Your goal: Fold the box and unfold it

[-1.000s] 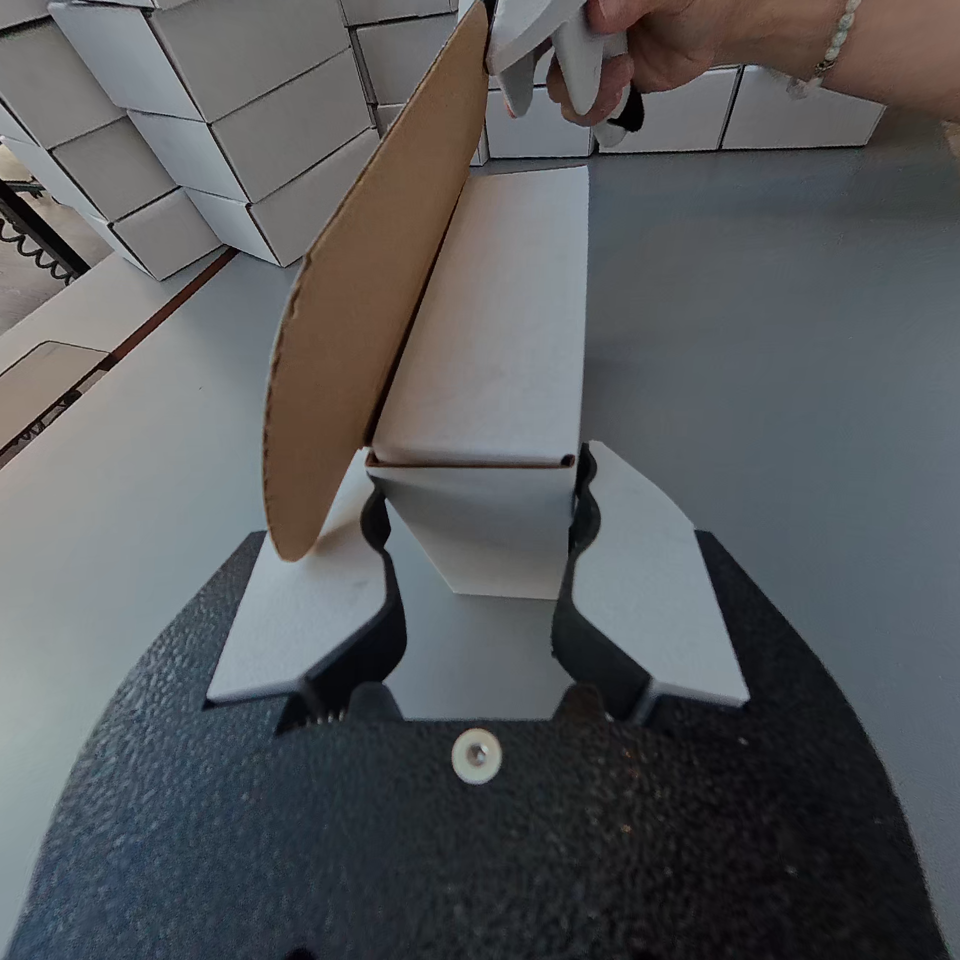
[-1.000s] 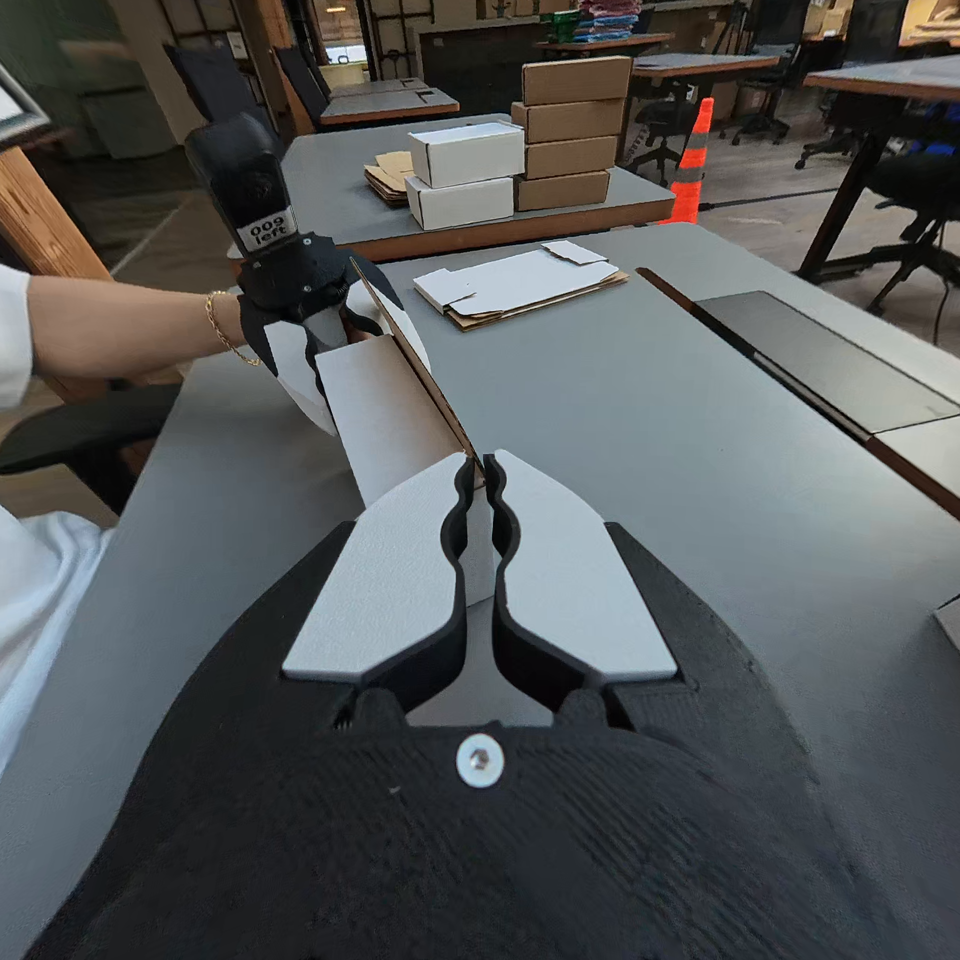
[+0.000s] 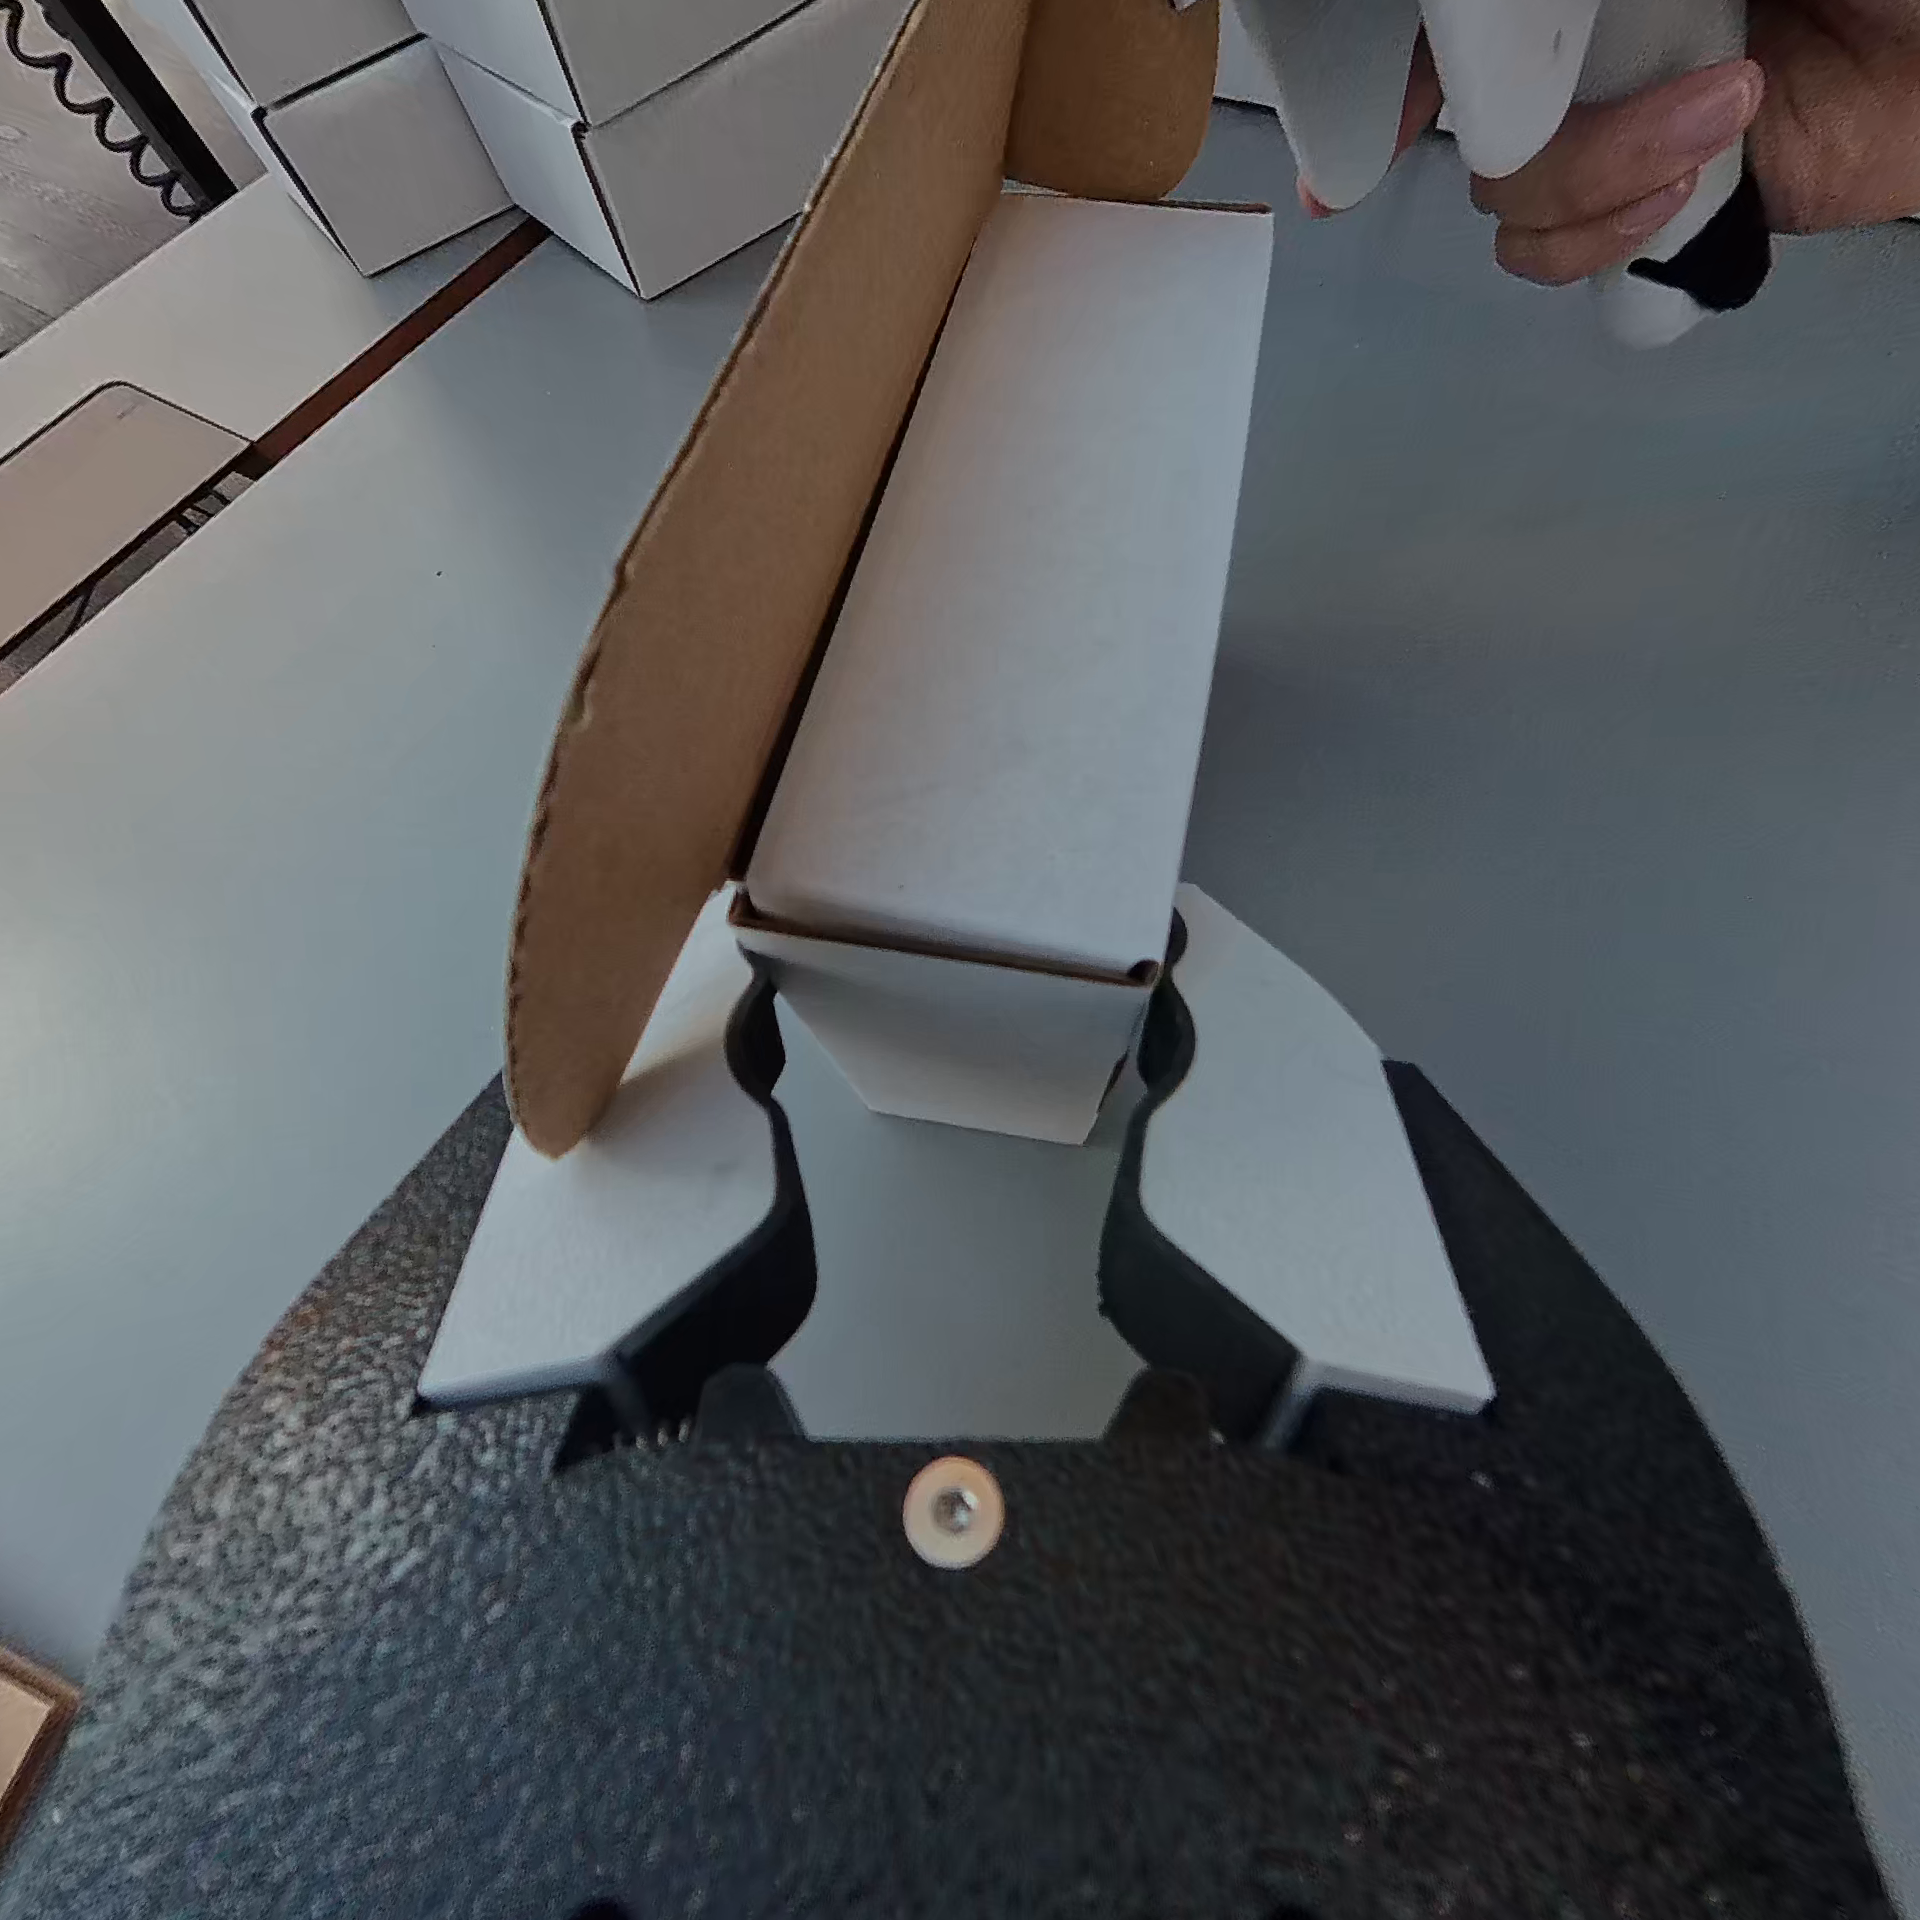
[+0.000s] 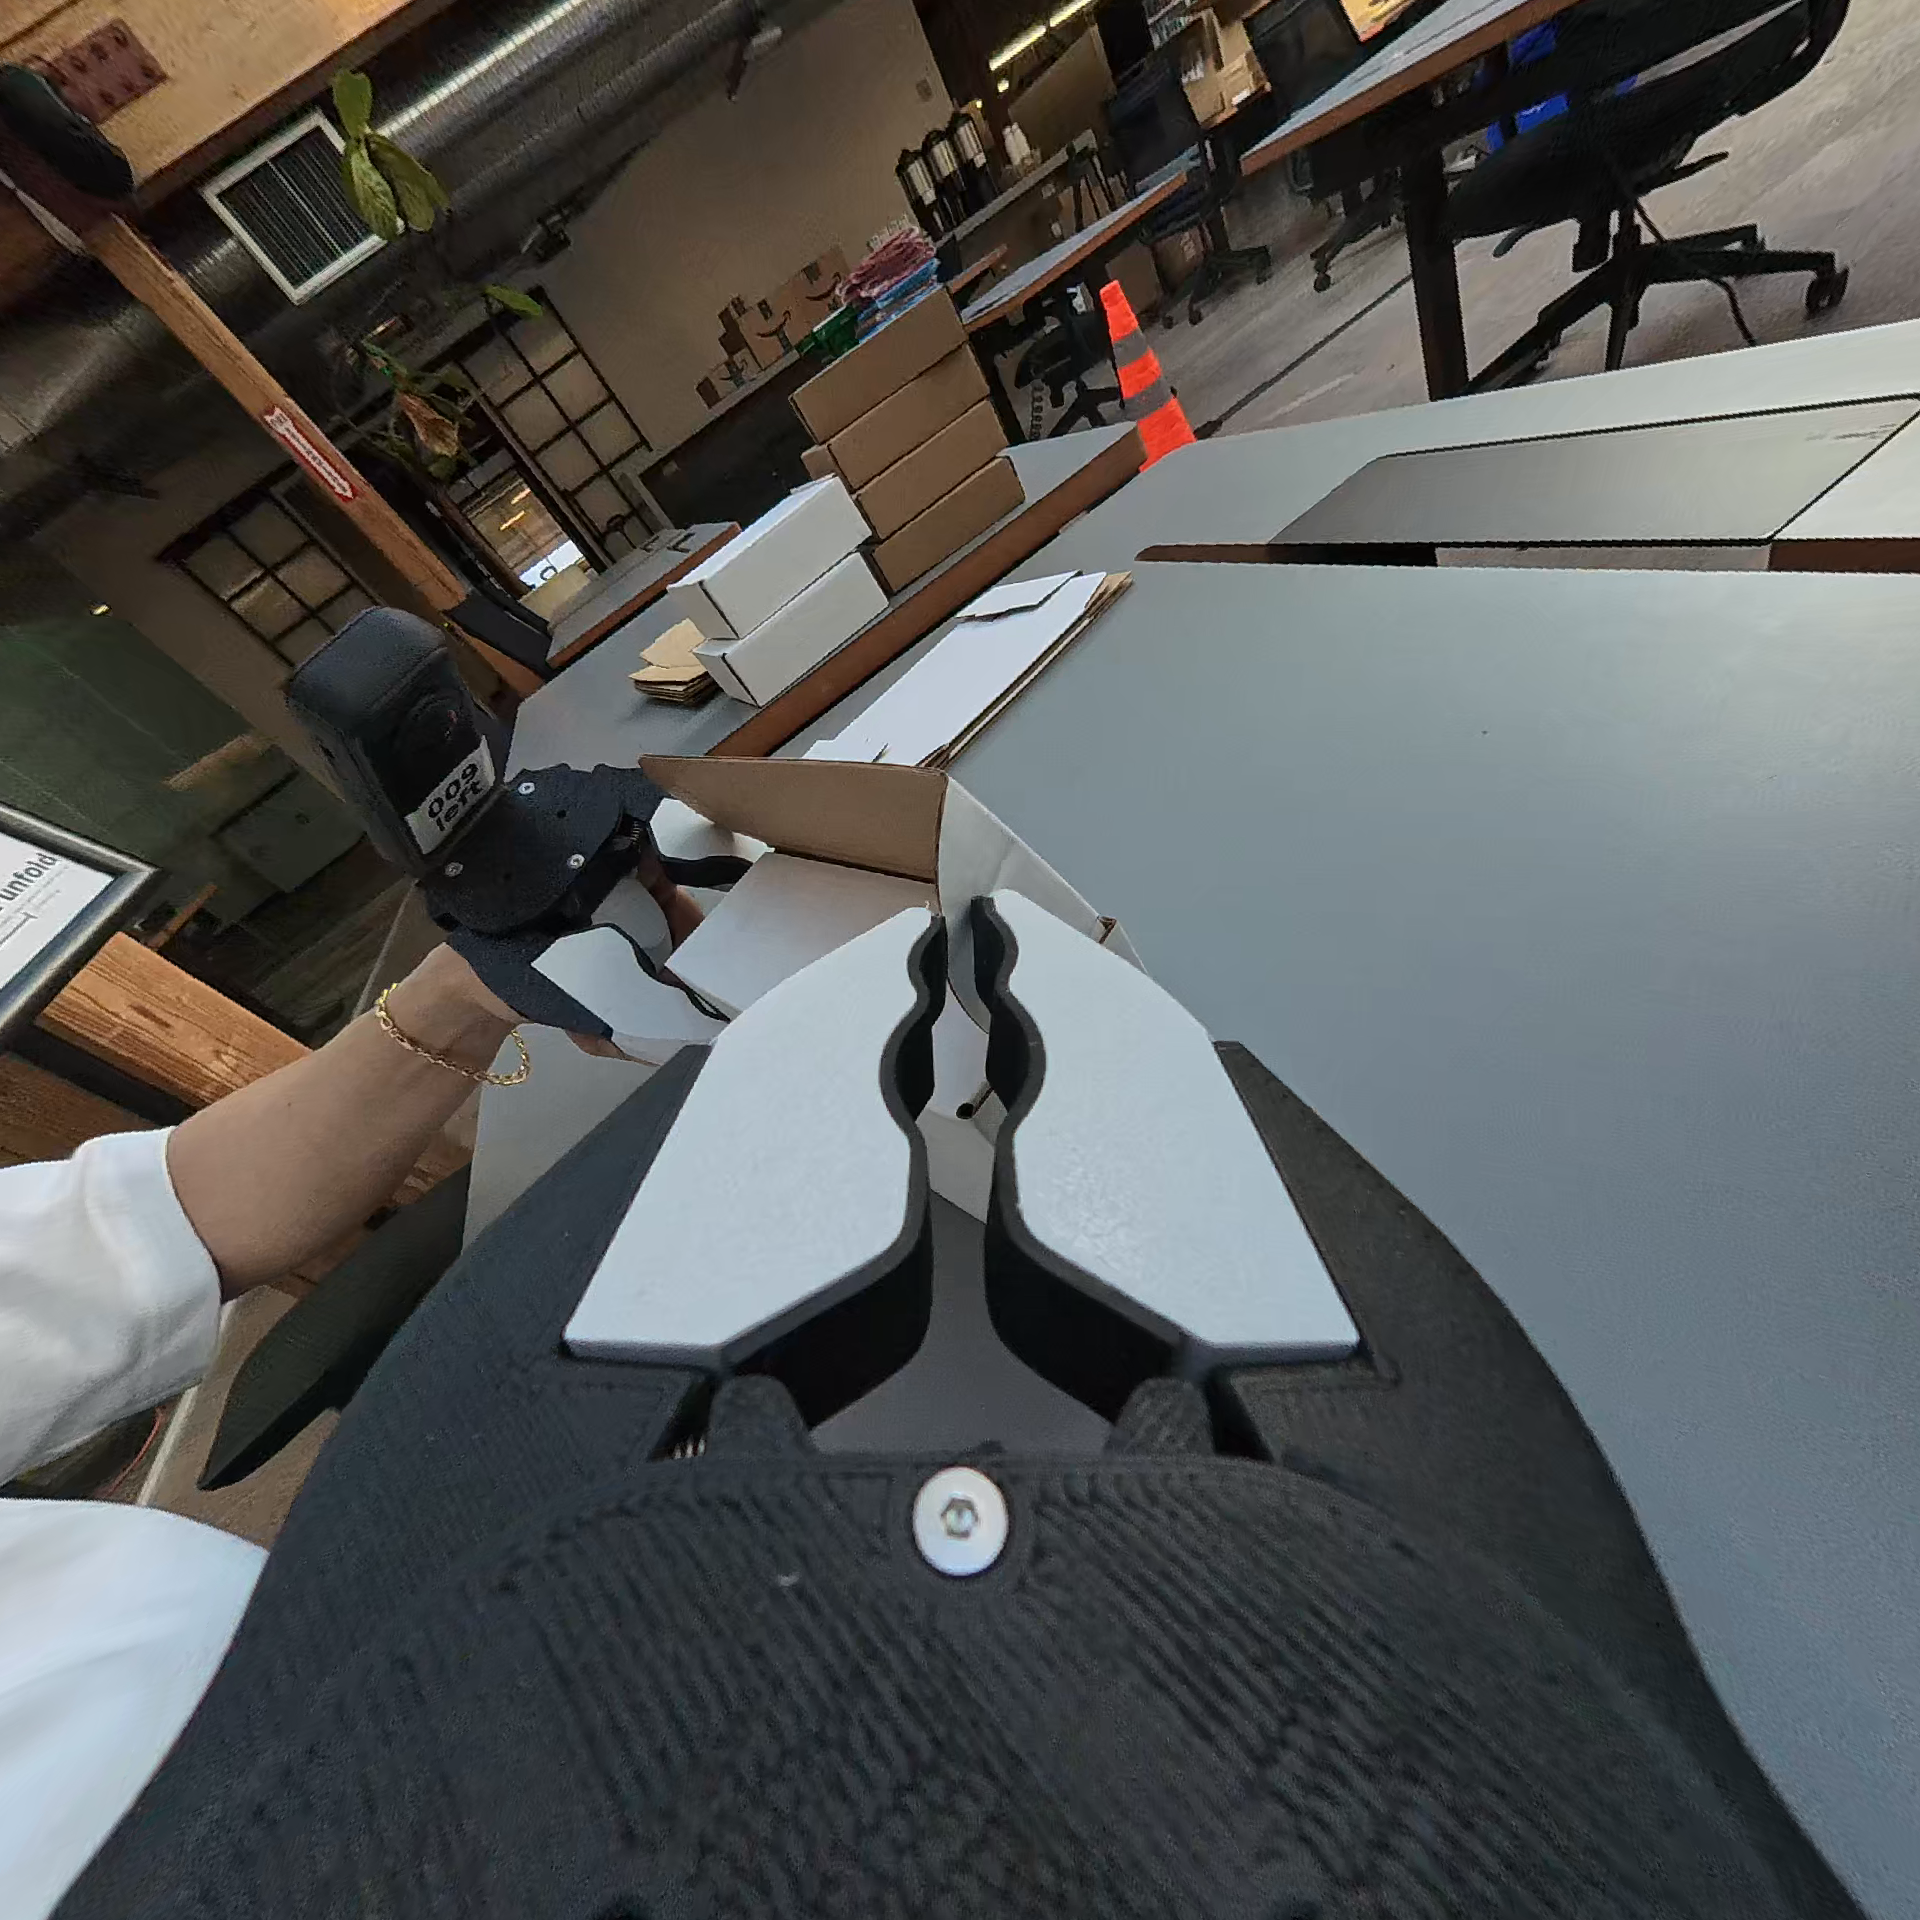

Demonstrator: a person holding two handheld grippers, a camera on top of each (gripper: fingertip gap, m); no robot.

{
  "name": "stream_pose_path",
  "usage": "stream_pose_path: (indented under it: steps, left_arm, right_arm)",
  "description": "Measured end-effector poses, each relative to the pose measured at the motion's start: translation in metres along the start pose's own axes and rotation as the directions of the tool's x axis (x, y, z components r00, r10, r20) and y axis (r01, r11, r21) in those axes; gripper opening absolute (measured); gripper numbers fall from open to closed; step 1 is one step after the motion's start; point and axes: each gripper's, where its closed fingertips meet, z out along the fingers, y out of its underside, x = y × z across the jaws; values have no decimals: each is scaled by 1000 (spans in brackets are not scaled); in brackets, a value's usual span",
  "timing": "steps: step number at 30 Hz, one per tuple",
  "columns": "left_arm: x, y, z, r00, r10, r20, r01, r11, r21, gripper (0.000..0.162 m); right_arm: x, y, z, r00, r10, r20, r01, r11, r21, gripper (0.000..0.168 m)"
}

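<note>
A long white cardboard box [image 3: 1018, 623] lies on the grey table [image 3: 1558, 831]. Its brown-lined lid flap [image 3: 748, 675] stands raised along the left side. My left gripper [image 3: 961, 1039] is shut on the box's near end, one finger on each side wall. My right gripper [image 3: 1434, 125], held in a hand, hovers above the box's far end, just right of the flap and apart from it. In the right wrist view its fingers [image 4: 958, 920] are almost together with nothing between them. The box [image 4: 810, 914], the flap [image 4: 810, 810] and the left gripper [image 4: 623, 935] lie beyond them.
Stacks of folded white boxes [image 3: 644, 135] stand at the table's far left. Flat cardboard blanks [image 4: 987, 665] lie on the table past the box. White boxes [image 4: 790, 592] and brown boxes [image 4: 914, 436] sit on the neighbouring table. An orange cone [image 4: 1143, 384] stands on the floor.
My right gripper has come off the top edge of the raised flap and moved up and to the right. The flap stays up. My left gripper still clamps the box's near end.
</note>
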Motion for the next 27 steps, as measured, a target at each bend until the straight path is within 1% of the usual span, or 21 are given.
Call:
stream_pose_path:
  steps: [3, 7, 11, 15, 27]
  left_arm:
    - [0, 0, 0, 1000, 4, 4, -4, 1000, 5, 68]
    - [0, 0, 0, 1000, -3, 12, 3, 1000, -4, 68]
    - [0, 1, -1, 1000, -12, 4, 12, 1000, -18, 67]
    - [0, 1, -1, 1000, -11, 11, 11, 1000, -18, 68]
    - [0, 0, -1, 1000, 1, 12, -1, 1000, -5, 68]
  right_arm:
    - [-1, 0, 0, 998, -40, -40, 40, 999, 2, 5]
    - [0, -2, 1, 1000, 20, -24, -19, 999, 36, 5]
    - [-3, -5, 4, 999, 13, -35, -11, 998, 56, 6]
    - [0, -4, 5, 994, -68, -84, 69, 998, 9, 6]
    - [0, 1, -1, 984, -166, -71, 163, 986, -47, 4]
